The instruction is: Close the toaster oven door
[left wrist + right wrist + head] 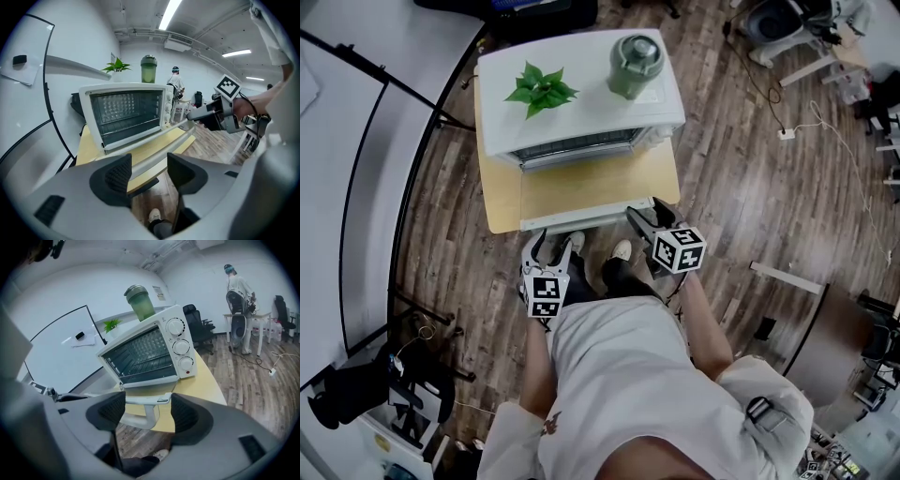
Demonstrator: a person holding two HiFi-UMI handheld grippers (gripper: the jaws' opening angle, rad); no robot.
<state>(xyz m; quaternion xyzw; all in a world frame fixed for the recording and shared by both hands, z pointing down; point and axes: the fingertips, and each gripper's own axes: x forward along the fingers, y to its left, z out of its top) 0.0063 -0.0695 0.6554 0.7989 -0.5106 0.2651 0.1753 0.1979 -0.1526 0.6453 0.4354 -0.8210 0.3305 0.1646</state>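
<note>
Over at the tabletop (502, 199), the oven (581, 94) door (595, 183) lies flat open. Left gripper (150, 171) and right gripper (148, 411) both sit part-open around the handle (581, 221), neither clearly pinching it. Looks like the grab step. Next: clamp and swing up.
</note>
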